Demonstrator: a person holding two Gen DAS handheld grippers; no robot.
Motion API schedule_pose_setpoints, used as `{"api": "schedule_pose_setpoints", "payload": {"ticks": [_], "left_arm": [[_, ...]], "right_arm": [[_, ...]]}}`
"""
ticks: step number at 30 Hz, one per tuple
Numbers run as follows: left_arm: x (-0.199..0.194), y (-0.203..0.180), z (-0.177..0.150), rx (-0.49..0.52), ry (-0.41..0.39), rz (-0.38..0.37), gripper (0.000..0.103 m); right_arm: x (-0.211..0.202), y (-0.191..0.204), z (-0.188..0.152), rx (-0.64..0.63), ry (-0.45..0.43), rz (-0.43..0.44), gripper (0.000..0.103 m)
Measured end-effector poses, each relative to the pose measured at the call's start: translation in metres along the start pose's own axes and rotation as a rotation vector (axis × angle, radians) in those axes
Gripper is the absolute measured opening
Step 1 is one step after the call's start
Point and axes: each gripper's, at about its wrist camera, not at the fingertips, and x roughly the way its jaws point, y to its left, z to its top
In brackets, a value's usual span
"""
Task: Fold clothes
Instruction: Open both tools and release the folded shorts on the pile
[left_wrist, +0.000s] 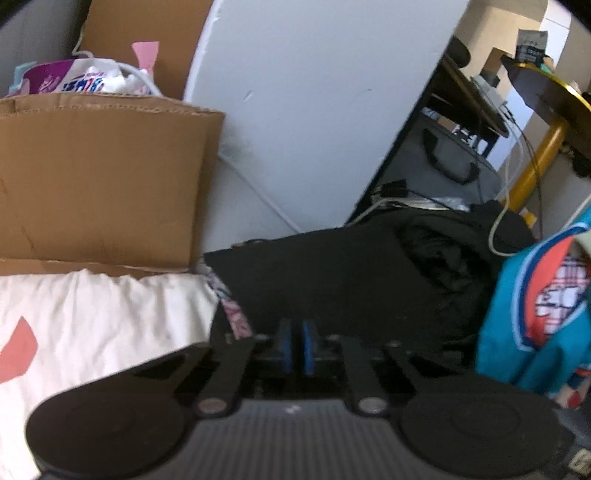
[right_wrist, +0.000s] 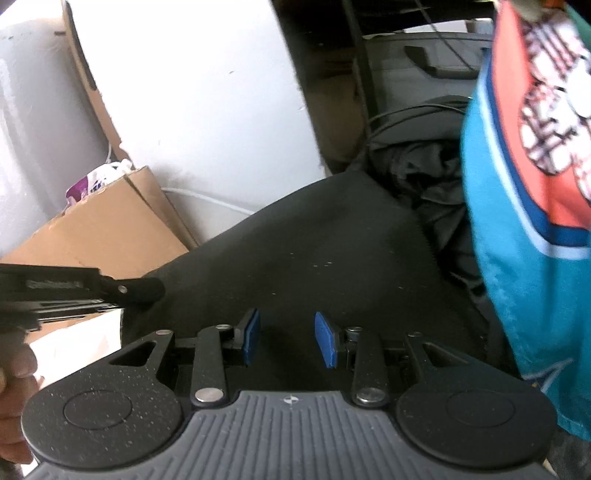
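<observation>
A black garment (left_wrist: 332, 280) lies spread flat in front of both grippers, with a crumpled dark heap (left_wrist: 443, 251) at its far right. My left gripper (left_wrist: 295, 347) has its blue pads (left_wrist: 285, 347) pressed nearly together at the garment's near left edge. In the right wrist view its fingertips (right_wrist: 147, 291) sit right on the left corner of the black garment (right_wrist: 314, 266), so it looks shut on the cloth. My right gripper (right_wrist: 288, 341) hovers over the garment's near part, open, with nothing between its pads (right_wrist: 251, 341).
A teal and orange jersey (left_wrist: 535, 314) (right_wrist: 535, 192) hangs at the right. A cardboard box (left_wrist: 103, 177) and white bedding (left_wrist: 92, 325) lie to the left. Behind stand a white panel (left_wrist: 314, 110), a grey suitcase (left_wrist: 454, 162) and a yellow-legged table (left_wrist: 535, 166). A hand (right_wrist: 14, 387) shows lower left.
</observation>
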Motion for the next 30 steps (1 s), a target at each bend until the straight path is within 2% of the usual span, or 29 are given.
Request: {"api": "schedule_pose_setpoints", "payload": {"ticks": [6,10,13,22,26,29,30], "left_arm": [[0.021,0.002,-0.006,0.039,0.021,0.047,0.002],[0.031,0.011,-0.006,0.012,0.040,0.075,0.003],[0.034,0.015,-0.005,0.013,0.047,0.092,0.003],[0.032,0.017,0.004,0.041,0.044,0.129,0.002],[0.011,0.013,0.007,0.039,0.007,0.105,0.003],[-0.007,0.001,0.005,0.043,-0.018,0.058,0.010],[-0.013,-0.005,0.003,0.049,-0.026,0.043,0.017]], "right_arm": [[0.011,0.003,0.002,-0.006,0.005,-0.019,0.040],[0.011,-0.002,-0.003,-0.028,0.011,-0.051,0.040],[0.008,-0.013,-0.013,-0.025,0.028,-0.110,0.040],[-0.011,-0.049,-0.047,0.004,0.076,-0.200,0.040],[-0.025,-0.058,-0.051,0.012,0.083,-0.249,0.040],[-0.036,-0.054,-0.051,0.004,0.071,-0.260,0.040],[-0.039,-0.052,-0.049,0.001,0.067,-0.254,0.040]]}}
